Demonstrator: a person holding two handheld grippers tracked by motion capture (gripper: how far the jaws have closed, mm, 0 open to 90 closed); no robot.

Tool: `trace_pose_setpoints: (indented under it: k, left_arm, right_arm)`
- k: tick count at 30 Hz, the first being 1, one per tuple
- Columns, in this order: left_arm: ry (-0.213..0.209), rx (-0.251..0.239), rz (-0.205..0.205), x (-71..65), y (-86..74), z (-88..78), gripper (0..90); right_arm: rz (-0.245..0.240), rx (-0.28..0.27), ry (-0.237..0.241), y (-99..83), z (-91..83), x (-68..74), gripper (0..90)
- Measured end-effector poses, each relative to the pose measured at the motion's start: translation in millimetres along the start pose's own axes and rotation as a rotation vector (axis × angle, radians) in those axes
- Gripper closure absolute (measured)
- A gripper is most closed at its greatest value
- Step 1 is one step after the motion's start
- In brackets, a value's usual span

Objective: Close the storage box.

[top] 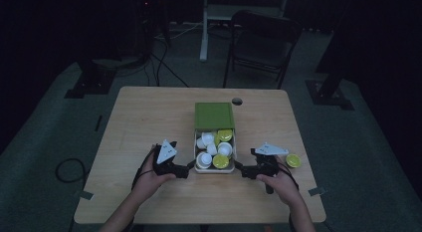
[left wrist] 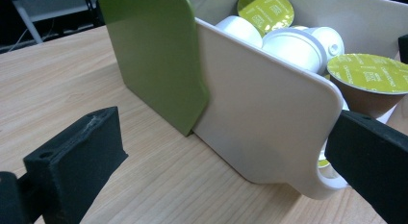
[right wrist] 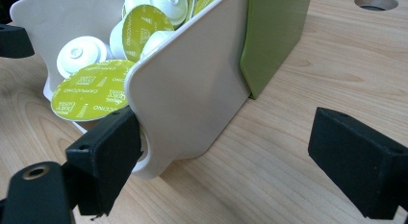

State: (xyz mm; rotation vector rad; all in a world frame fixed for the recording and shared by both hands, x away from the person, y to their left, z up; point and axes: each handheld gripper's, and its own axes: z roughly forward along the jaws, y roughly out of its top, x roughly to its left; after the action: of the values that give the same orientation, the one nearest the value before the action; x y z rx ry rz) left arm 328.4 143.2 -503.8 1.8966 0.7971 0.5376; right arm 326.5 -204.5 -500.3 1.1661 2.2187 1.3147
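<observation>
From my remote seat I log a dim room, the far edges lost in black, with a grey-green carpeted floor under a pale rectangular wooden table that has a round cable hole near its far edge. Beyond the table I count one dark folding metal chair, a white upright stand post with a pale shelf behind it, and dark equipment bases at left and right. Black cables trail across the floor, one coiled loop lying left of the table.
</observation>
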Motion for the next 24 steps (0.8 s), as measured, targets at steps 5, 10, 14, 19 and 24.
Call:
trace_pose_setpoints:
  k: [5,10,14,19,24]
  left_arm:
    - [0.003,0.001,0.002,2.6,0.2,0.7,0.3]
    - [-0.003,0.002,-0.007,4.3,0.3,2.7,0.3]
    - [0.0,0.003,0.0,4.7,1.0,3.1,0.3]
    - [0.0,0.007,0.001,6.6,2.8,3.2,0.3]
    - [-0.001,0.004,-0.008,8.7,3.3,4.0,0.3]
  right_arm:
    - [-0.001,0.004,-0.003,1.8,1.6,0.0,11.1]
    - [0.002,0.007,-0.01,3.7,3.0,-2.0,11.1]
    - [0.005,0.008,-0.014,4.6,3.6,-3.1,11.1]
    - [0.004,0.007,-0.016,5.4,4.7,-3.9,11.1]
    - [0.006,0.008,-0.017,6.4,5.9,-4.8,11.1]
